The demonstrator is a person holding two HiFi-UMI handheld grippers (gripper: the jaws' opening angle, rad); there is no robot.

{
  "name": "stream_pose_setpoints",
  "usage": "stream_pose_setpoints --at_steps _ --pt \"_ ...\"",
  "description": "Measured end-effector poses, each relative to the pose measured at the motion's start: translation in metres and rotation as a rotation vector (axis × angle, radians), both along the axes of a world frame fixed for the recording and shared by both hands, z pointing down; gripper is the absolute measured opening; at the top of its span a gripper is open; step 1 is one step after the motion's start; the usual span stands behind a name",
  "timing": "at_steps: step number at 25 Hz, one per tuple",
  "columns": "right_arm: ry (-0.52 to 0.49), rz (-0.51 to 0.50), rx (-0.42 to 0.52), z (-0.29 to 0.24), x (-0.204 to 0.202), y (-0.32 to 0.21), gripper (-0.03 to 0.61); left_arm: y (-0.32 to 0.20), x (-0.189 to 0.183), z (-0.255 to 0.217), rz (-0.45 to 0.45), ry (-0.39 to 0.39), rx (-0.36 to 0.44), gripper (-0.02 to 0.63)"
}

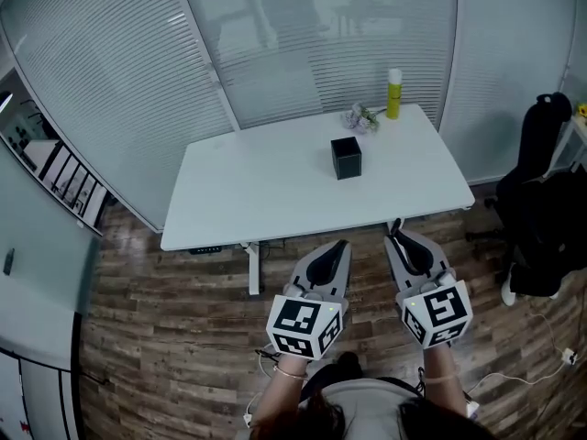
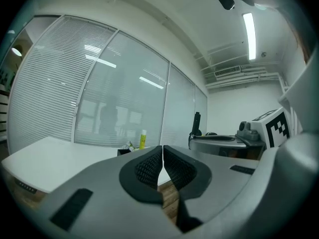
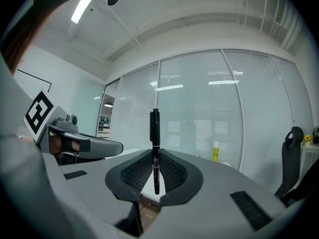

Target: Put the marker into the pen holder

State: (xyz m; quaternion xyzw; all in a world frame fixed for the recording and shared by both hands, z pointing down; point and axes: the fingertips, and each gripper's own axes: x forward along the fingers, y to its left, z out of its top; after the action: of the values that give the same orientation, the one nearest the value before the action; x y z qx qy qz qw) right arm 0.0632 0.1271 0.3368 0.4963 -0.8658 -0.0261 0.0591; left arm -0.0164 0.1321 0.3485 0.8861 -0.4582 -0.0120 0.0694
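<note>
The right gripper point(image 3: 156, 169) clamps one black marker point(image 3: 155, 133) upright, over the floor just short of the near edge of the white table point(image 1: 266, 191). The left gripper point(image 2: 162, 163) is beside it, jaws closed on nothing. One black pen holder point(image 1: 347, 158) stands mid-table with bare surface all round, and one yellow bottle point(image 1: 394, 93) stands at the far edge.

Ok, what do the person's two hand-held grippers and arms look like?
Both the left hand-held gripper and the right hand-held gripper are grey plastic, tapering to two jaws lined with black textured pads. Each carries a white cube with black square markers. No sleeves reach the wrists; a thin band circles the left one.
</note>
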Motion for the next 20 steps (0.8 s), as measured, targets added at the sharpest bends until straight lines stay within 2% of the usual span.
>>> stream_pose_setpoints --at_steps 8,20 --pt "0.001 0.032 -0.003 -0.001 -0.009 -0.022 0.067 -0.020 -0.002 0.003 0.047 -0.012 -0.005 0.025" --pt "0.000 0.044 0.003 0.000 -0.011 -0.048 0.067 -0.045 0.000 0.009 0.066 -0.018 -0.010 0.025"
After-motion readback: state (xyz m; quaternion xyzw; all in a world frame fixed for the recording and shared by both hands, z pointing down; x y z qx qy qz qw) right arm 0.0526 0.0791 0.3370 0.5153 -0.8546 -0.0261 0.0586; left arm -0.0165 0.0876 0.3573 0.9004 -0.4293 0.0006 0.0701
